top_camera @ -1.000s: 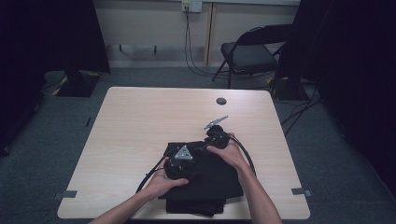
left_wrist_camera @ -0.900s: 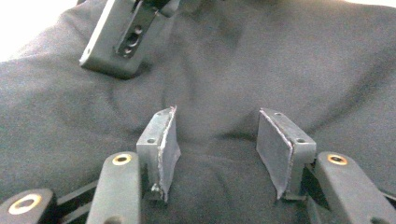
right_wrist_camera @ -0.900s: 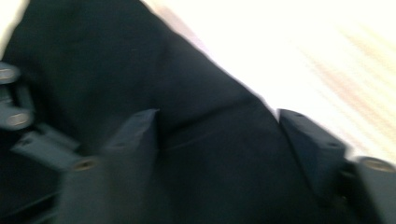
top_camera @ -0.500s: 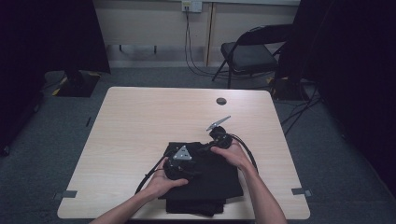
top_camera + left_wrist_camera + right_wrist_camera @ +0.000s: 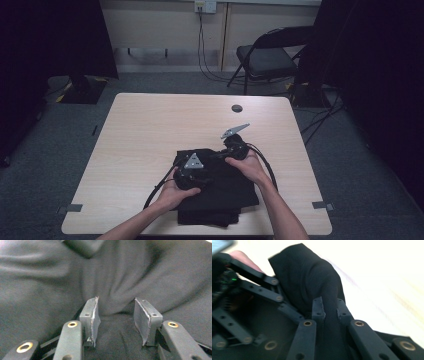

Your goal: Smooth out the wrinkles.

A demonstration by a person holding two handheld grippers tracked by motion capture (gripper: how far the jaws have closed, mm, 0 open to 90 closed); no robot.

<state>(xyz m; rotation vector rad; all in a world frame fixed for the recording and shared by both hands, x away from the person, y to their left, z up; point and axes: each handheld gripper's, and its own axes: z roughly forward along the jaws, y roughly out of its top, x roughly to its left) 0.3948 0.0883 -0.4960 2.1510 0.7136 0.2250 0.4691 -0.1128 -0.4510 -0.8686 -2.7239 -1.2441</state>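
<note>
A folded black garment [image 5: 220,200] lies near the front edge of the pale wooden table [image 5: 150,130]. My right gripper [image 5: 220,154] sits at the garment's far edge. Its jaws have just been closing, and in the right gripper view the right gripper [image 5: 329,301] is shut on a raised fold of the black garment [image 5: 312,277]. My left gripper [image 5: 196,172] rests on top of the cloth. In the left gripper view, the left gripper [image 5: 117,300] has closed a little. Its pads stand apart, with a soft ridge of the garment [image 5: 50,277] between them.
A small dark round insert [image 5: 237,108] sits in the table near its far edge. A folding chair [image 5: 265,57] stands behind the table, with cables hanging from the wall. A black cable [image 5: 157,187] loops off the left gripper over the table front.
The right hand has shifted slightly and lifted the cloth's far edge a little. The left hand has stayed where it was.
</note>
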